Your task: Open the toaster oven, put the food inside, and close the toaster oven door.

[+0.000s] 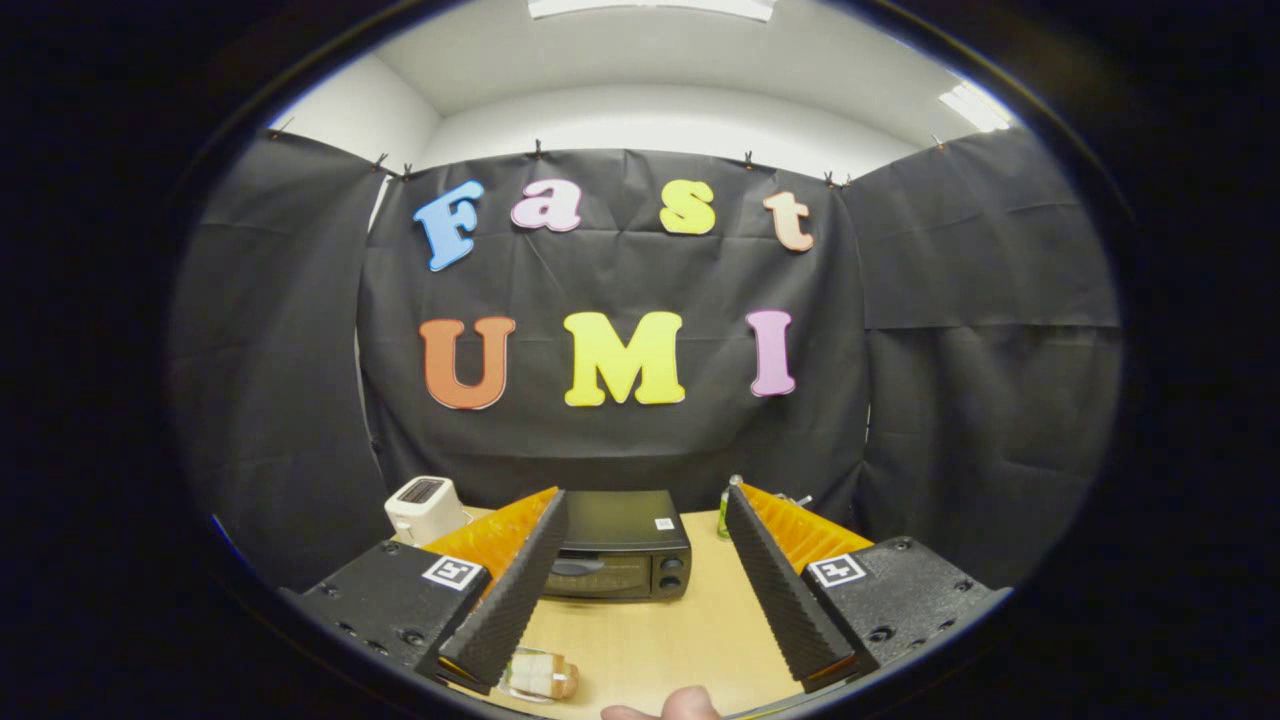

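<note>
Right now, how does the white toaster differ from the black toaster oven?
The white toaster is smaller and stands beyond the left finger; the black toaster oven is wider and lower, ahead between the open jaws of the gripper, door closed. Both sit on the wooden table against the cloth wall.

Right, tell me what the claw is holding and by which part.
Nothing is held. The claw is open, its fingers spread wide with only bare table between them. The toaster oven sits beyond them, door shut, and the wrapped food lies by the left finger.

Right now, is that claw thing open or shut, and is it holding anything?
Gripper: open, fingers spread wide and holding nothing; the toaster oven sits on the table beyond them, door shut.
</note>
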